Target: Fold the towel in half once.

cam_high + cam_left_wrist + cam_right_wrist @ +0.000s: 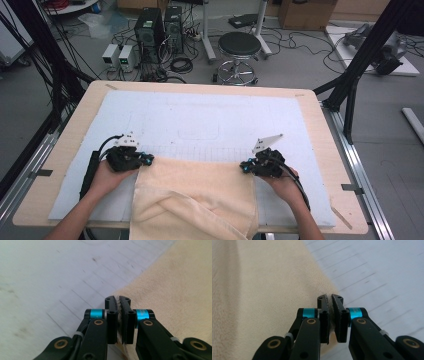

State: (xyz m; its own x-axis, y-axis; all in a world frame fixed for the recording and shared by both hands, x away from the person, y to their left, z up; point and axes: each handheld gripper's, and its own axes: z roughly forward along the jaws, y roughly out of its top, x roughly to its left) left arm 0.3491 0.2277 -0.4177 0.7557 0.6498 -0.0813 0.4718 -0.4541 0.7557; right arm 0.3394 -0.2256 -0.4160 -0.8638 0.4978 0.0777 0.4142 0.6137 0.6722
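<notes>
Both far corners of the cream terry-cloth towel [195,192] on the table [65,132] are pinched, one by the left claw [149,159], one by the right claw [243,166]; the fold itself looks yet to begin.

towel [195,192] near edge cut off by the high view's bottom, forearms cropped there too

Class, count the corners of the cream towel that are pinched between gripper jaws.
2. The left gripper is shut on the towel at its far left corner, the right gripper on its far right corner.
</notes>
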